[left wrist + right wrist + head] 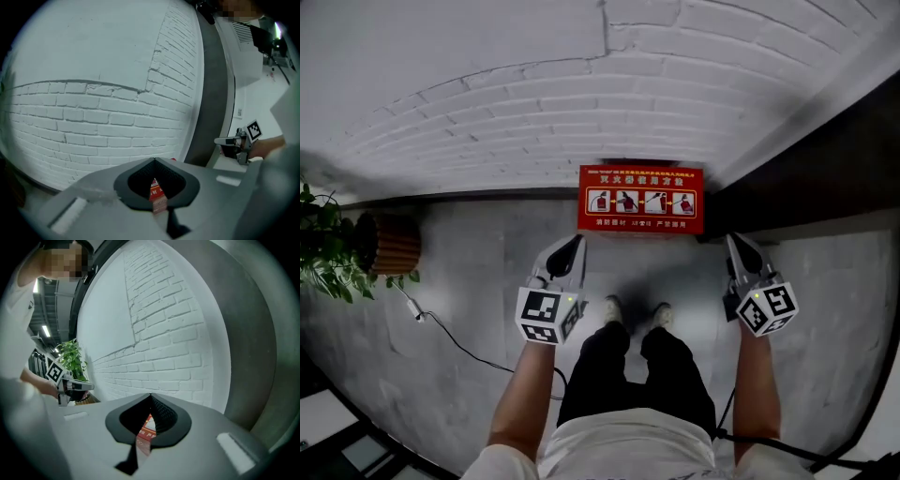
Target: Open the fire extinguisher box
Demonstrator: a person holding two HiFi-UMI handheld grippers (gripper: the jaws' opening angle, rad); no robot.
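The red fire extinguisher box stands on the grey floor against the white brick wall, lid down, with white pictograms on top. My left gripper hovers just short of the box's left front corner, jaws shut and empty. To the right of the box's right front corner hangs my right gripper, also shut with nothing in it. In the left gripper view the tips meet, and a sliver of the red box shows through the gap below them. The right gripper view shows its tips meeting above the same box.
A potted plant in a slatted brown pot stands at the left by the wall. A cable runs across the floor. A dark panel rises right of the box. The person's shoes stand in front of it.
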